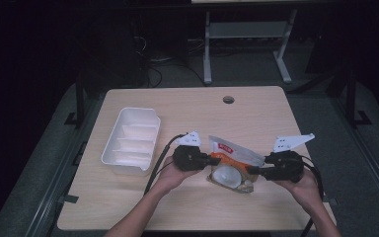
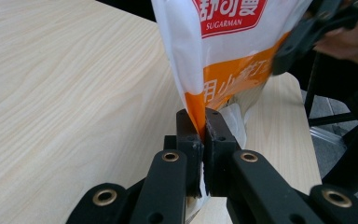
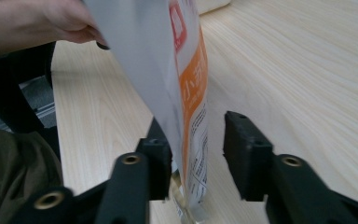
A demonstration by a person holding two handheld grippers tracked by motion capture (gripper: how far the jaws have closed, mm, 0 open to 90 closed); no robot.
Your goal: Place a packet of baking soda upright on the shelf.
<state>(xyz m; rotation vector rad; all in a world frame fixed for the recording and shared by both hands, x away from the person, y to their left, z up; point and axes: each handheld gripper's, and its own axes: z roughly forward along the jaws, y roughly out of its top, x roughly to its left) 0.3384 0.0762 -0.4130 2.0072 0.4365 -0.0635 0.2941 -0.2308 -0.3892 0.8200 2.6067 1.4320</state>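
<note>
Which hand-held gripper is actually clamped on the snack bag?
The left hand-held gripper: jaws pinched shut on the snack bag. The right hand-held gripper stands open around it.

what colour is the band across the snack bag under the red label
Orange, with white characters printed on it. The snack bag shows it best in the left gripper view.

In the left gripper view the top edge of the frame is cutting off the snack bag (image 2: 223,42), and the left gripper (image 2: 204,122) is covering the bag's lower edge. At the upper right, blur is smearing the right gripper (image 2: 303,39). In the right gripper view the bag is hiding the left hand (image 3: 70,21) in the upper left.
</note>
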